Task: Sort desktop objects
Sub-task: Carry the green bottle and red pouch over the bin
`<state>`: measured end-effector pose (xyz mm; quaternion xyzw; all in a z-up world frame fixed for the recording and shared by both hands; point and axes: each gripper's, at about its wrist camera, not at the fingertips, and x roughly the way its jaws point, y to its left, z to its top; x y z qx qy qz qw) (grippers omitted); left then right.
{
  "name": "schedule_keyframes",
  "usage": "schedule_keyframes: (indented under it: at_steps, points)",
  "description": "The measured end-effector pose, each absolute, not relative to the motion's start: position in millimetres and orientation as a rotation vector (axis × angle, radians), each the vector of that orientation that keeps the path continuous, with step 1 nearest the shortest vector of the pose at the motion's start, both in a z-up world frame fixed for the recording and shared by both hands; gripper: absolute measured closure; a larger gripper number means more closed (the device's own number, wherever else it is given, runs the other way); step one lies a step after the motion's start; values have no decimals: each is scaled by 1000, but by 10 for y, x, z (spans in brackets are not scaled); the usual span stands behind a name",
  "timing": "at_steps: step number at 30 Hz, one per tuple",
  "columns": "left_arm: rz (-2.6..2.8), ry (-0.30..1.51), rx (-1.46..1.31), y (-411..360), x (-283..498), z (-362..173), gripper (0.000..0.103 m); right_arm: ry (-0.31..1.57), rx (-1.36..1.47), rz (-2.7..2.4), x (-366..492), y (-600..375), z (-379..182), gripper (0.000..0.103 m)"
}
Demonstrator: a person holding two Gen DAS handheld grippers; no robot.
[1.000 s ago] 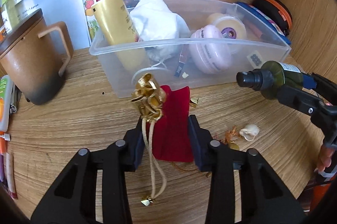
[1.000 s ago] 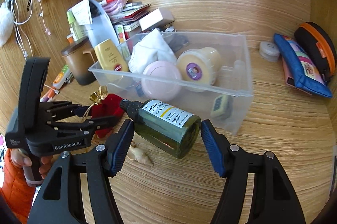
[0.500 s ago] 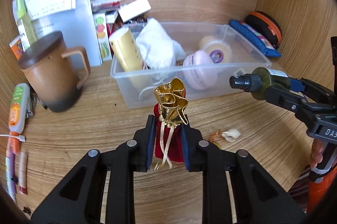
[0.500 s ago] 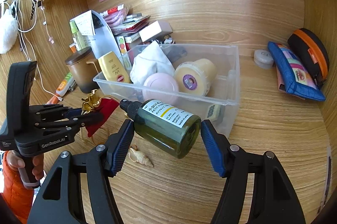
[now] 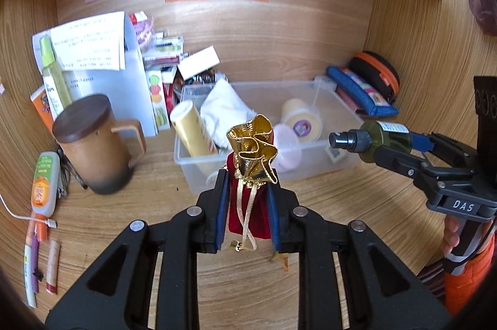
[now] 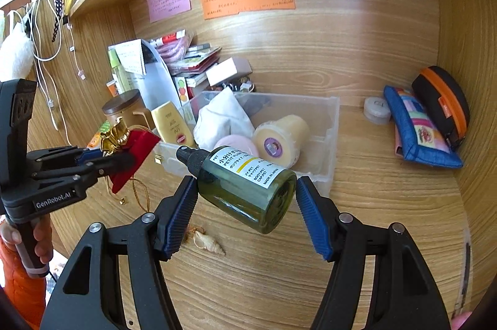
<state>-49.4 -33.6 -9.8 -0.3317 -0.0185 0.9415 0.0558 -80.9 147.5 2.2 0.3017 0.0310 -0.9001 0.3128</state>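
A red velvet pouch [image 5: 248, 208] with a gold ruffled top and gold cords hangs clear of the wooden desk, and my left gripper [image 5: 247, 184] is shut on it. The right wrist view shows the same pouch [image 6: 136, 149] at the left, in the left gripper [image 6: 115, 157]. My right gripper [image 6: 247, 193] is shut on a green spray bottle [image 6: 245, 187] with a black pump, held tilted in the air. In the left wrist view the bottle [image 5: 385, 134] and right gripper [image 5: 400, 149] sit at the right. A clear plastic bin [image 5: 341, 165] behind both holds a yellow tube, white cloth and round jars.
A lidded brown mug [image 5: 93, 143] stands left of the bin, with pens [image 5: 34, 261] and a cable at the desk's left edge. A seashell [image 6: 208, 243] lies on the desk under the bottle. Pencil cases [image 6: 419, 131] and a small jar [image 6: 376, 110] sit at the right wall.
The left jaws closed on the red pouch and lifted it off the desk. The right gripper rose a little with the bottle still in it.
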Motion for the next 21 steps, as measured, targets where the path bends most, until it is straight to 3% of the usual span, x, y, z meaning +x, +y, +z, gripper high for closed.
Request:
schedule_keyframes:
  at_steps: [21]
  points:
    - [2890,-31,-804,-315,-675,518,81,84,678,-2434,-1048,1490,390,41]
